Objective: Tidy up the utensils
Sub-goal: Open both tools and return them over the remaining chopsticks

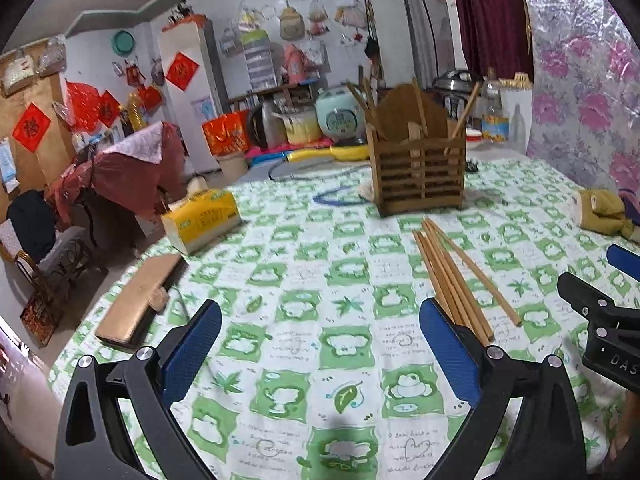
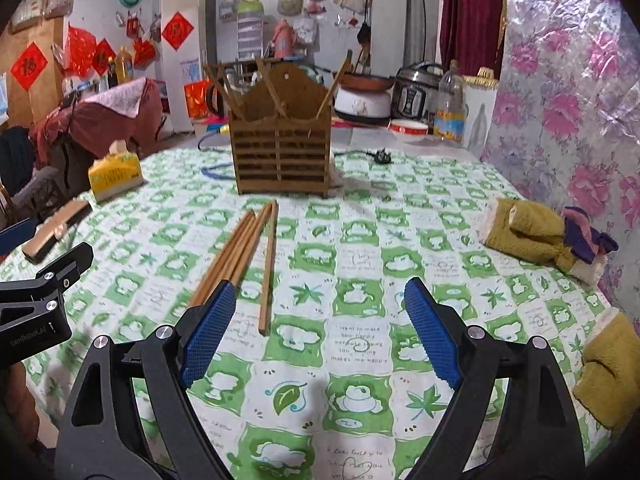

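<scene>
The left gripper hangs over the table with its blue pads wide apart and nothing between them; the right gripper does the same beside it, jaws spread and empty. The chopsticks lie loose in a bundle on the green-checked cloth between the two, their near ends just behind the left gripper's right pad and the right gripper's left pad. Beyond them stands the wooden holder with more sticks leaning inside, a tissue pack off to its left and a mustard cloth to the right

Both tongs wide open
</scene>
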The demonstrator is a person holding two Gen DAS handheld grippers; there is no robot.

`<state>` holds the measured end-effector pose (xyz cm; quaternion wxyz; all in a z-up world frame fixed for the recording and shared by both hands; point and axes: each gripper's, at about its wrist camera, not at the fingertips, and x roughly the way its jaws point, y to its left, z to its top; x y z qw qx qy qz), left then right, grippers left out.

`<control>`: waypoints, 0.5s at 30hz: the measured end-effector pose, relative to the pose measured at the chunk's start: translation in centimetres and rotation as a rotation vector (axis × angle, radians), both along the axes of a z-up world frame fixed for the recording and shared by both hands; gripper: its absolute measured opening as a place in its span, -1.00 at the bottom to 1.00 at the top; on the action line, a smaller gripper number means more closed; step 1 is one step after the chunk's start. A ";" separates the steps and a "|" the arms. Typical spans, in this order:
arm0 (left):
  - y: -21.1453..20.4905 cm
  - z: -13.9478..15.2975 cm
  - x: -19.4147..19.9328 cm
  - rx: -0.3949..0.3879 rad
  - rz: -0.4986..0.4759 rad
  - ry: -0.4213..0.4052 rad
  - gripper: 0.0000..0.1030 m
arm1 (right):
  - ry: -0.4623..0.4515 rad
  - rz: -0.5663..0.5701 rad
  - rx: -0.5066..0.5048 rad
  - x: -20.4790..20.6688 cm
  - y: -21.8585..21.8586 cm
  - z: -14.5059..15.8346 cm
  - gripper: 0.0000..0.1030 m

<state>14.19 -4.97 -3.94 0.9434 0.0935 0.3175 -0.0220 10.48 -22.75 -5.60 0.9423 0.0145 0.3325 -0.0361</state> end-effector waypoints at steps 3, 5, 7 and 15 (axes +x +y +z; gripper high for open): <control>-0.1 -1.1 0.9 -0.006 -0.011 0.059 0.89 | 0.034 0.011 0.016 0.6 -0.2 -0.4 0.63; -0.2 -1.7 1.5 -0.011 -0.014 0.091 0.89 | 0.050 0.020 0.017 1.0 -0.2 -0.6 0.63; -0.2 -2.3 1.9 -0.012 -0.015 0.115 0.89 | 0.067 0.030 0.017 1.2 -0.2 -1.0 0.63; -0.2 -3.5 2.6 -0.003 -0.017 0.147 0.89 | 0.120 0.072 0.022 1.9 0.3 -1.8 0.63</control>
